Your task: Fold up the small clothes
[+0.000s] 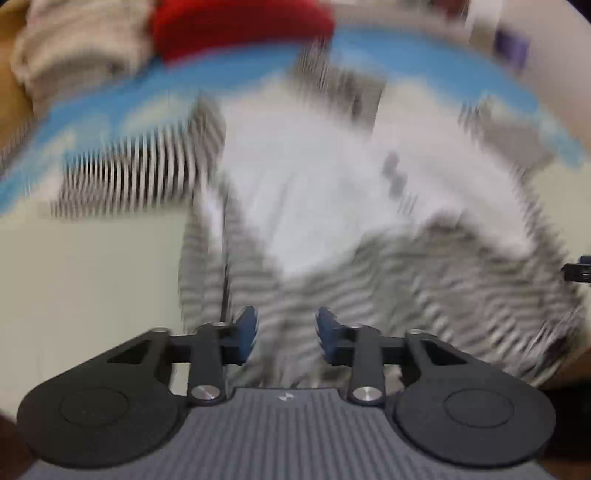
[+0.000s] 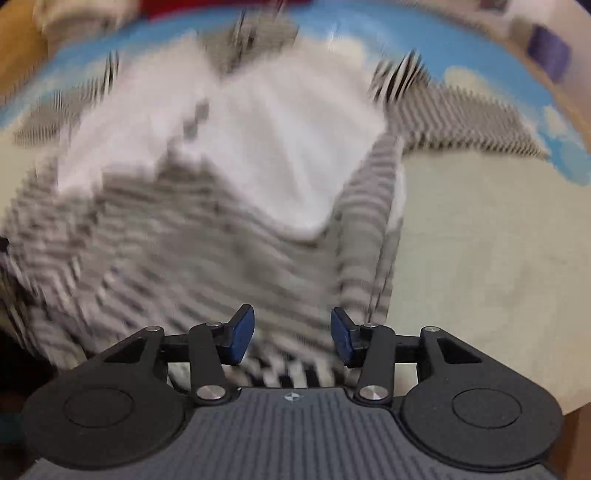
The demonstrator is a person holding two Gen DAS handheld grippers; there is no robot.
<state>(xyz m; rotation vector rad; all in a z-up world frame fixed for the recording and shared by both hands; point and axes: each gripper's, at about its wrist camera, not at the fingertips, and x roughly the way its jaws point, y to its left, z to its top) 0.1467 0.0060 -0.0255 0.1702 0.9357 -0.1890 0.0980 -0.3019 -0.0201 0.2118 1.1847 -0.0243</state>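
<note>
Both views badly motion-blurred. Striped garment [image 1: 369, 266] with white front panel spread flat on blue-and-cream mat [image 1: 92, 258], directly ahead of both grippers.

Left wrist only: red cloth [image 1: 240, 26] and beige knitted pile [image 1: 81, 55] at far edge, beyond mat; dark tip of other tool at right border. Right wrist only: striped sleeve [image 2: 461, 122] stretched toward right, purple object [image 2: 550, 51] far right.

Left gripper [image 1: 286, 332]: released, blue pads parted, nothing pinched, striped hem below gap. Right gripper [image 2: 291, 334]: likewise released, pads apart over hem, not pressing cloth.

Open cream mat left of garment in left view, right of garment in right view. Brown surface at mat's near corners.
</note>
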